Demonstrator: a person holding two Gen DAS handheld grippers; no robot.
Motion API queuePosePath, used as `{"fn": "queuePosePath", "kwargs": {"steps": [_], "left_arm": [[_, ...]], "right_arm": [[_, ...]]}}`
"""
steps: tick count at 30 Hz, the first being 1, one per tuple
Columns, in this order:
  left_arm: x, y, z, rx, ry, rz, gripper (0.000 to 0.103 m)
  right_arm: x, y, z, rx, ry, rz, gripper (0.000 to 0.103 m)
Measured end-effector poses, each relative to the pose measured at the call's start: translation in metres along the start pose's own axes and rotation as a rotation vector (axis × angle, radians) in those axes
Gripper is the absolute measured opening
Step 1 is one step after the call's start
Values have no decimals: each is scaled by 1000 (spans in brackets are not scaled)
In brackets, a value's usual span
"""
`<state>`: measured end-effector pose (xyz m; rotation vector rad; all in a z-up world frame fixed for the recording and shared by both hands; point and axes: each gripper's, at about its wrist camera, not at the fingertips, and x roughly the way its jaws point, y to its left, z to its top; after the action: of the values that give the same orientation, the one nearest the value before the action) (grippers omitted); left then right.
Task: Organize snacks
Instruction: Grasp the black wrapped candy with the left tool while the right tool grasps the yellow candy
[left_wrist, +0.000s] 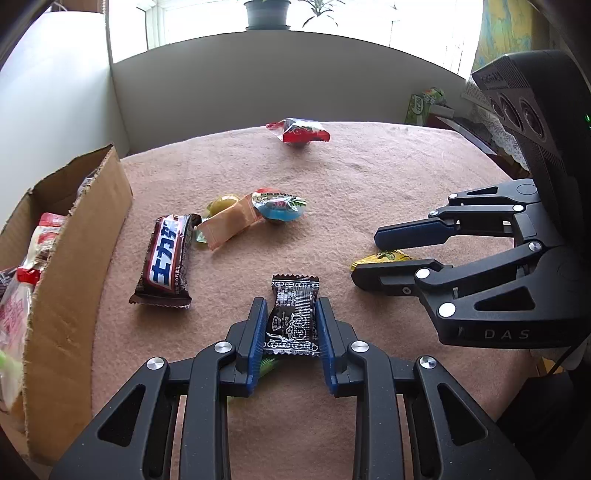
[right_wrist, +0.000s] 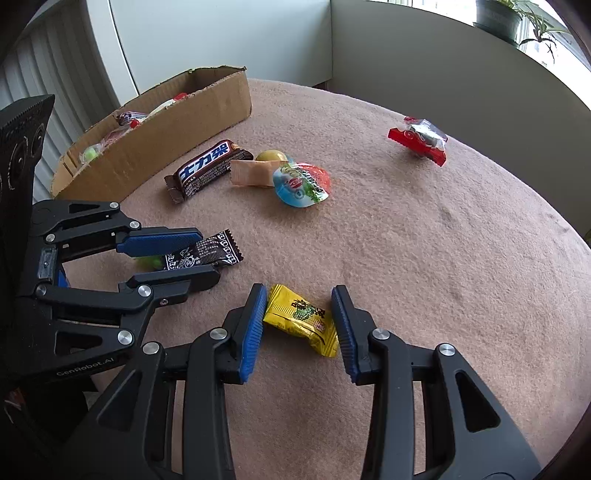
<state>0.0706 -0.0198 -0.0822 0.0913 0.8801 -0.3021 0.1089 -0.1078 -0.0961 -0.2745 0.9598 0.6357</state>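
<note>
While my left gripper (left_wrist: 290, 332) pinches the black candy packet (left_wrist: 294, 314) between nearly closed pads, my right gripper (right_wrist: 301, 325) straddles the yellow candy (right_wrist: 301, 319), one pad touching it, the other just short. I'd close evenly on the yellow wrapper's middle, then lift both straight up before swinging left toward the cardboard box (right_wrist: 155, 147), clearing the chocolate bar (right_wrist: 207, 170).

A pink blanket (left_wrist: 369, 177) below a potted plant (left_wrist: 266, 13).
</note>
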Motion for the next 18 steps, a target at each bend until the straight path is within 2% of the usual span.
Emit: {"fn": "queuePosePath", "kwargs": {"steps": [6, 10, 15, 18], "left_arm": [[-1, 3, 0, -17, -5, -4, 25], [-3, 3, 0, -23, -13, -4, 25], [-10, 5, 1, -41, -32, -19, 25], [-14, 5, 3, -54, -46, -33, 25]], "right_arm": [[-4, -9, -5, 49, -11, 30, 34], [-11, -18, -3, 117, -41, 43, 23], [-21, -40, -1, 242, -80, 141, 15], [-19, -52, -2, 304, -83, 165, 10]]}}
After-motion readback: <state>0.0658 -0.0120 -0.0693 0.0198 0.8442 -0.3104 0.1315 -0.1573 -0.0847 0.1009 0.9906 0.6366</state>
